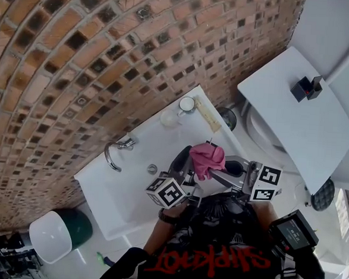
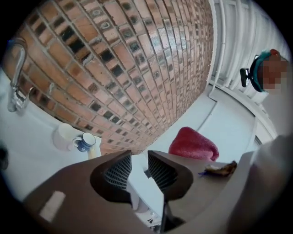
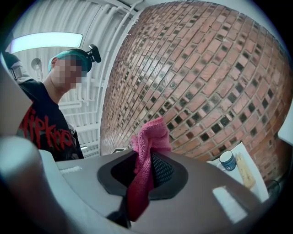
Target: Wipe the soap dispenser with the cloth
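The left gripper (image 2: 138, 170) is sitting at the lower centre of its own view, its jaws standing slightly apart with nothing pinched between them. The right gripper (image 3: 145, 170) is clamping a pink cloth (image 3: 147, 137) that is sticking up above its jaws. In the head view both grippers are sitting close together at lower centre, with the left forearm (image 1: 158, 233) reaching up from below.

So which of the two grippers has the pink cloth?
The right gripper: its fingers are shut on the pink cloth, which sticks up between them. The left gripper has its fingers slightly apart with nothing between them.
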Demonstrator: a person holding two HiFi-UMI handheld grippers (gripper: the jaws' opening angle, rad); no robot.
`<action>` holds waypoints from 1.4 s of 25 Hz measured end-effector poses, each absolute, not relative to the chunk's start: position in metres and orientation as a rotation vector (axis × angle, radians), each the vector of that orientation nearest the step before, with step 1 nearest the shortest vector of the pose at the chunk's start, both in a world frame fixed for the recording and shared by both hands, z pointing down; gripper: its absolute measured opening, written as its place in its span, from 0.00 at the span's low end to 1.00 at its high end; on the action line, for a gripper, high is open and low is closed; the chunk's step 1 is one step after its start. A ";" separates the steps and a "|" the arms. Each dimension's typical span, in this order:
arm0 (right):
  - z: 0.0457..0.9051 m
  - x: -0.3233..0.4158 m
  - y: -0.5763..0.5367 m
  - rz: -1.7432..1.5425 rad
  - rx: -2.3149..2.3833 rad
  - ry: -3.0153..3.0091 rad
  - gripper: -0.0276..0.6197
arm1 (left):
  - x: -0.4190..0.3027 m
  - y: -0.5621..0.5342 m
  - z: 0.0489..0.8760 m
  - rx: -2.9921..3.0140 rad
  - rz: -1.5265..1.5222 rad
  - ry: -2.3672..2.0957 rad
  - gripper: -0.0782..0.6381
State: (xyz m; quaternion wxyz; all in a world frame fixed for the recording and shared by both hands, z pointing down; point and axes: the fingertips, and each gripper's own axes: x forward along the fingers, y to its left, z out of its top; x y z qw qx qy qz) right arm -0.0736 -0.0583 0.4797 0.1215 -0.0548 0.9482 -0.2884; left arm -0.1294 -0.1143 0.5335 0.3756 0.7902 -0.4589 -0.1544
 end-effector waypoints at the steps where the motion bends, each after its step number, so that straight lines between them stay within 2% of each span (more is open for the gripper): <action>1: 0.480 -0.073 -0.059 -0.842 -0.161 2.770 0.12 | -0.127 -0.114 0.533 2.056 -0.377 -1.158 0.24; 6: 0.479 -0.070 -0.063 -0.838 -0.174 2.764 0.12 | -0.124 -0.114 0.533 2.126 -0.383 -1.075 0.22; 8: 0.479 -0.070 -0.063 -0.838 -0.174 2.761 0.12 | -0.126 -0.116 0.534 2.098 -0.405 -1.075 0.15; 10: 0.479 -0.070 -0.064 -0.840 -0.175 2.758 0.12 | -0.124 -0.115 0.535 2.118 -0.373 -1.080 0.12; 19: 0.479 -0.065 -0.065 -0.841 -0.183 2.744 0.12 | -0.103 -0.104 0.529 2.190 -0.369 -0.933 0.11; 27: 0.481 -0.059 -0.065 -0.842 -0.188 2.735 0.12 | -0.105 -0.104 0.528 2.203 -0.417 -0.988 0.11; 35: 0.477 -0.055 -0.066 -0.840 -0.198 2.711 0.12 | -0.105 -0.107 0.551 2.192 -0.225 -1.098 0.11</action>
